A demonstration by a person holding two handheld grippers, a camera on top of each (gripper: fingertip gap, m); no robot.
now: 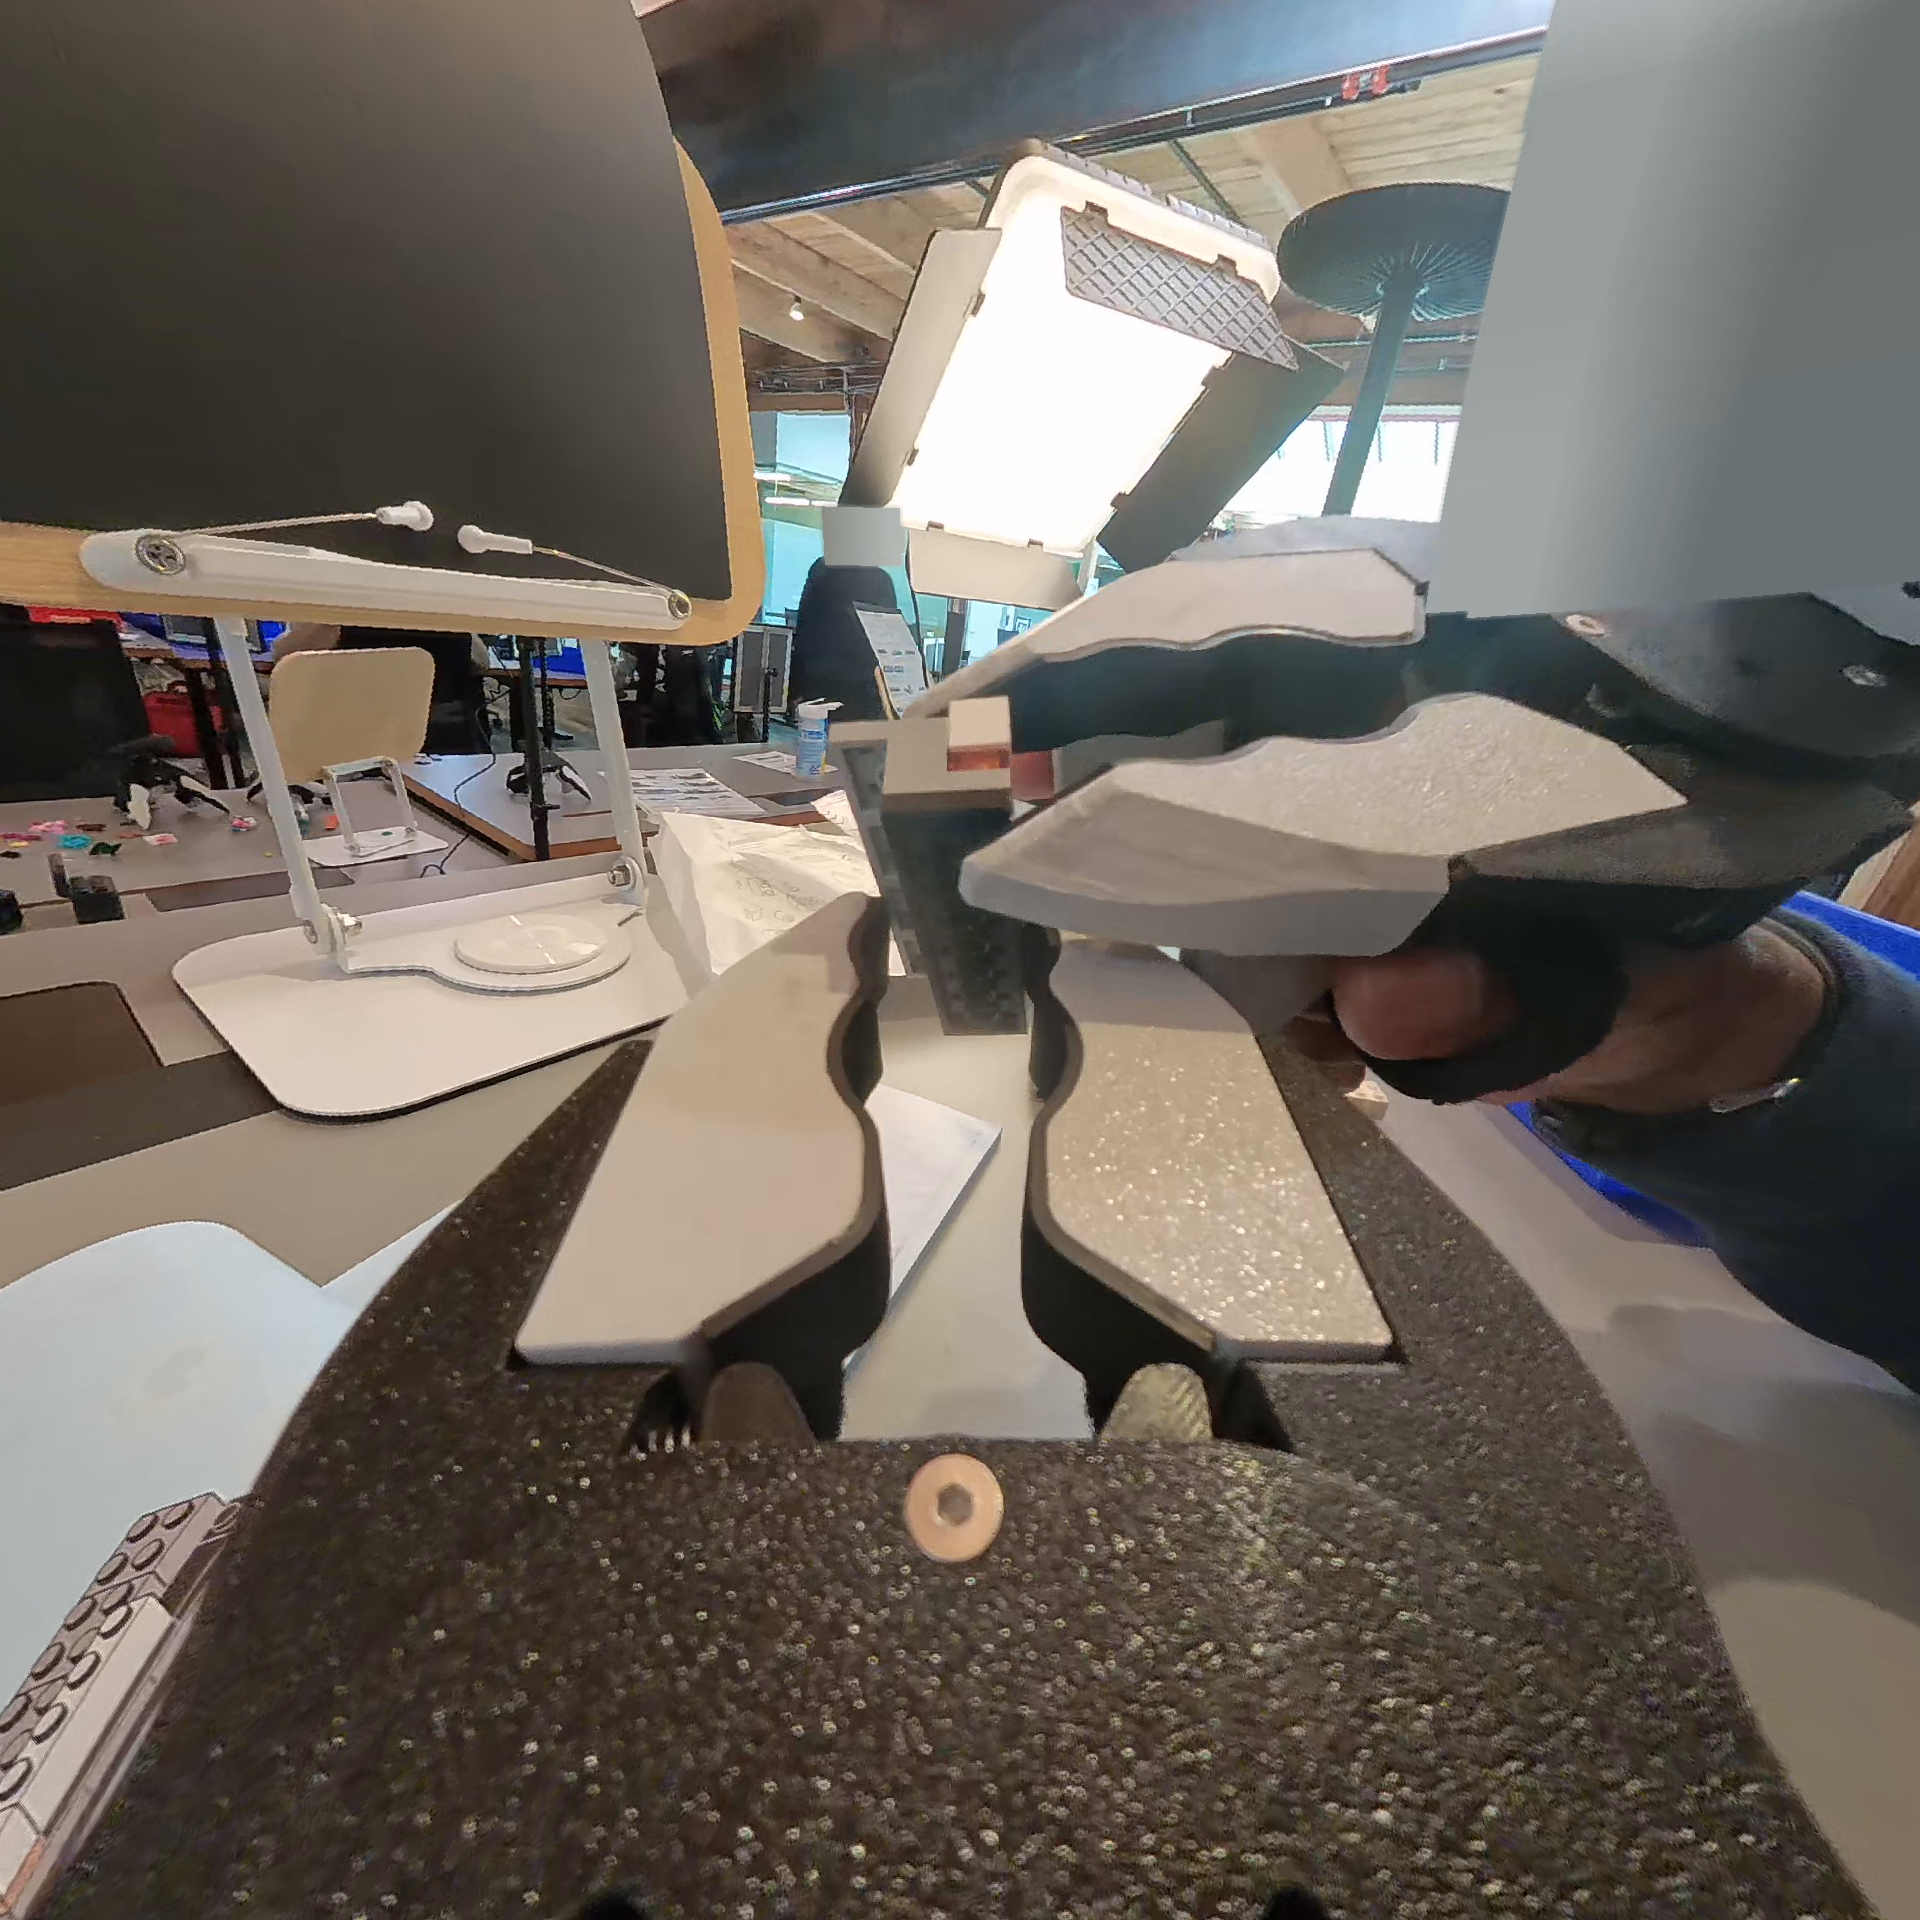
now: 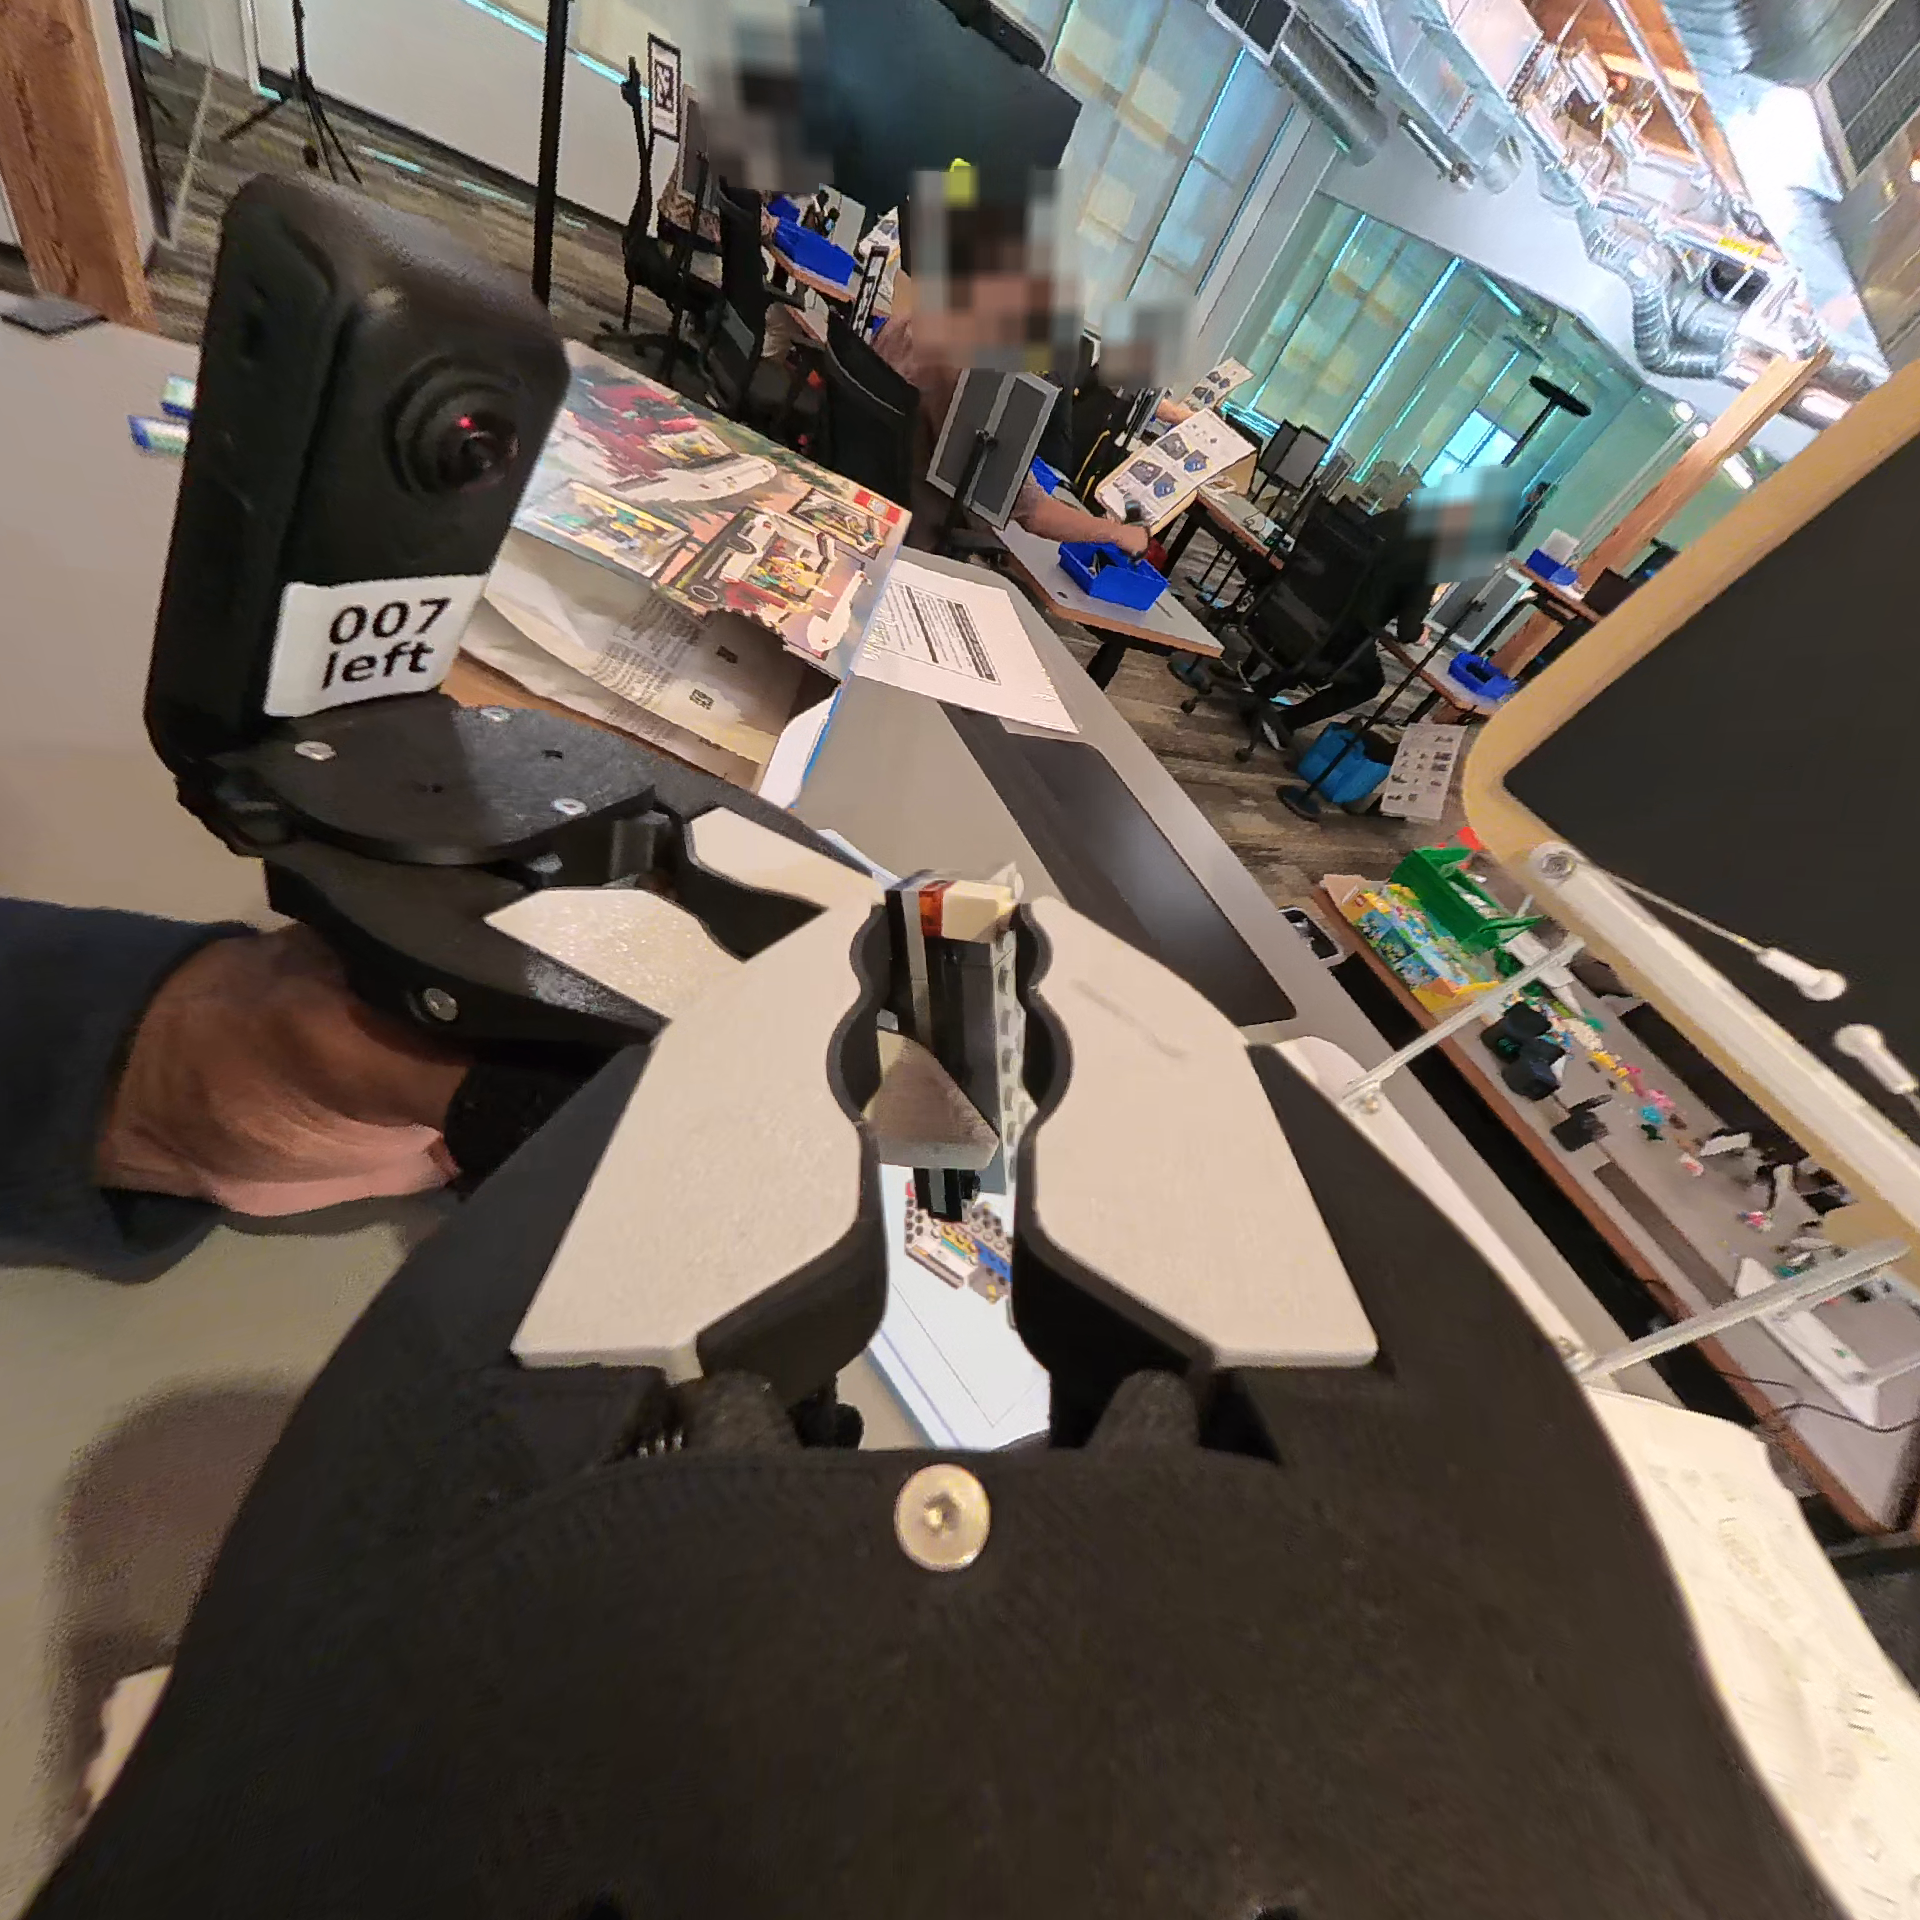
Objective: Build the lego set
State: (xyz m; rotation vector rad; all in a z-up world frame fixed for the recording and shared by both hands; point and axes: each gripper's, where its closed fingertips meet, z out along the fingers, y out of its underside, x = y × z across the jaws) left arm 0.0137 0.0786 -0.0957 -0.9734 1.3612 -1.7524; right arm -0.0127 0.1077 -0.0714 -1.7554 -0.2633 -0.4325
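Right gripper (image 2: 948, 1023): jaws narrow, both pads pressed on a brick assembly (image 2: 961, 997), dark and grey with a small white and orange piece at its top. Its long axis runs upright, held in the air above the grey table (image 2: 914, 790).

Left gripper (image 1: 956, 966): jaws narrow, standing either side of the assembly's lower end; whether its pads press cannot be told.

The left view shows the assembly's dark studded face; the right view shows its edge and the left gripper's camera.

A hand (image 2: 260, 1081) holds the left gripper. Beyond it a printed box (image 2: 707, 520) lies at the table's far edge. A white stand (image 1: 416, 977) carrying a black board (image 1: 343, 281) stands on the table.
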